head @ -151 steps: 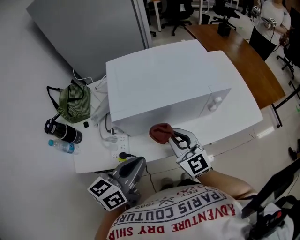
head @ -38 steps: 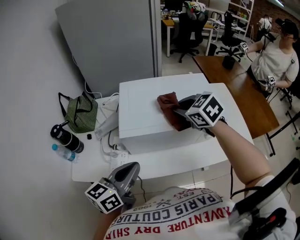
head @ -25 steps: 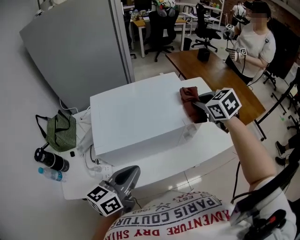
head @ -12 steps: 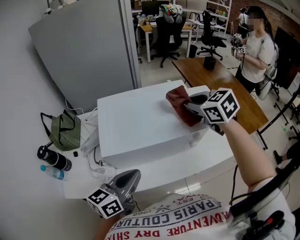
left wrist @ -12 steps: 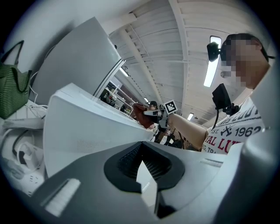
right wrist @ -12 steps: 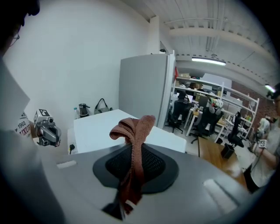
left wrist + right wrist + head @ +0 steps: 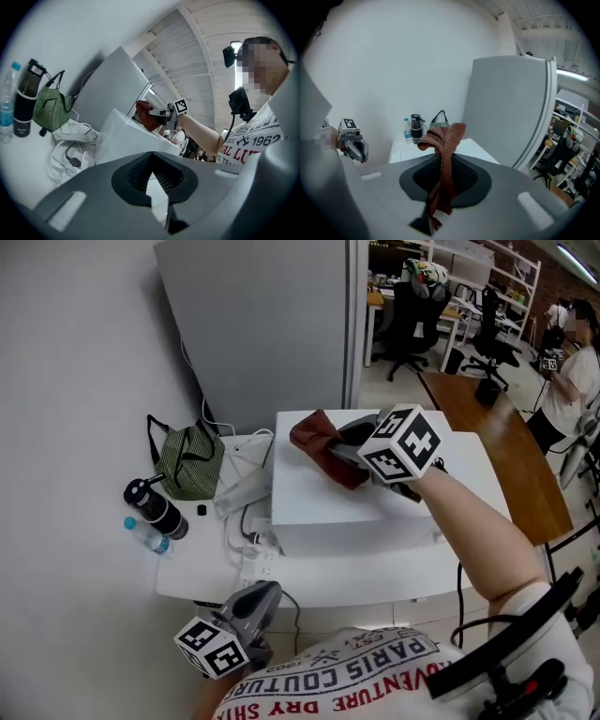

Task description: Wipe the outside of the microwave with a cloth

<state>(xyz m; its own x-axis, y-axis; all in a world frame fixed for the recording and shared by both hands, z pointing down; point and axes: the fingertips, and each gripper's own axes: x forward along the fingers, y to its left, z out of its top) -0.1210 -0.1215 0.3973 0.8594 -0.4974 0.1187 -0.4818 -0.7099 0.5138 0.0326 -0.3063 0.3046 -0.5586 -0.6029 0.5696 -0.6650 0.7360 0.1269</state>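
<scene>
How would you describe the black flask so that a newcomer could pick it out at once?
Find the white microwave on the white table, then look left to the green striped bag. The black flask stands just in front of that bag; unlike the water bottle beside it, which is clear with a blue cap, it is dark and thicker.

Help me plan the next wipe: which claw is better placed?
Right, likely. The right claw is shut on the cloth over the microwave top; the left claw is shut, empty, down by the table edge.
</scene>
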